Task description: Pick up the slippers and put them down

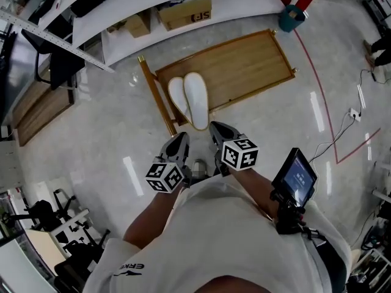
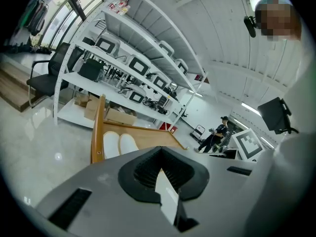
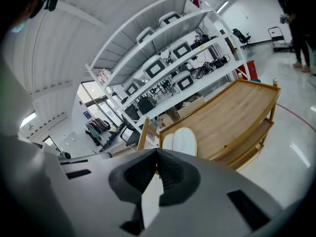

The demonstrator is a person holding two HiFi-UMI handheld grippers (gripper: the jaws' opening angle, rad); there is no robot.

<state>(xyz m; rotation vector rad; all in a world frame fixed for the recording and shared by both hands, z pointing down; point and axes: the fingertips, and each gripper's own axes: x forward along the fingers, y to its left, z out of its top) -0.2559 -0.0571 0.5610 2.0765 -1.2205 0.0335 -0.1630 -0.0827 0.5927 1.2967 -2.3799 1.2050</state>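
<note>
Two white slippers (image 1: 189,97) lie side by side, soles up, at the left end of a low wooden rack (image 1: 244,66). Both grippers hover over the floor on the near side of the rack, close to the person's body. My left gripper (image 1: 177,144) is shut and holds nothing. My right gripper (image 1: 221,130) is also shut and empty, its tip just short of the slippers' near end. The left gripper view shows the slippers (image 2: 119,143) beyond the closed left gripper (image 2: 160,152). In the right gripper view the slippers (image 3: 180,139) lie just past the right gripper (image 3: 158,154).
White shelving (image 1: 183,11) with cardboard boxes runs behind the rack. A black office chair (image 1: 58,66) stands at the left. A screen device (image 1: 294,179) hangs at the person's right. Cables and red floor lines lie at the right. A person (image 2: 217,132) stands far off.
</note>
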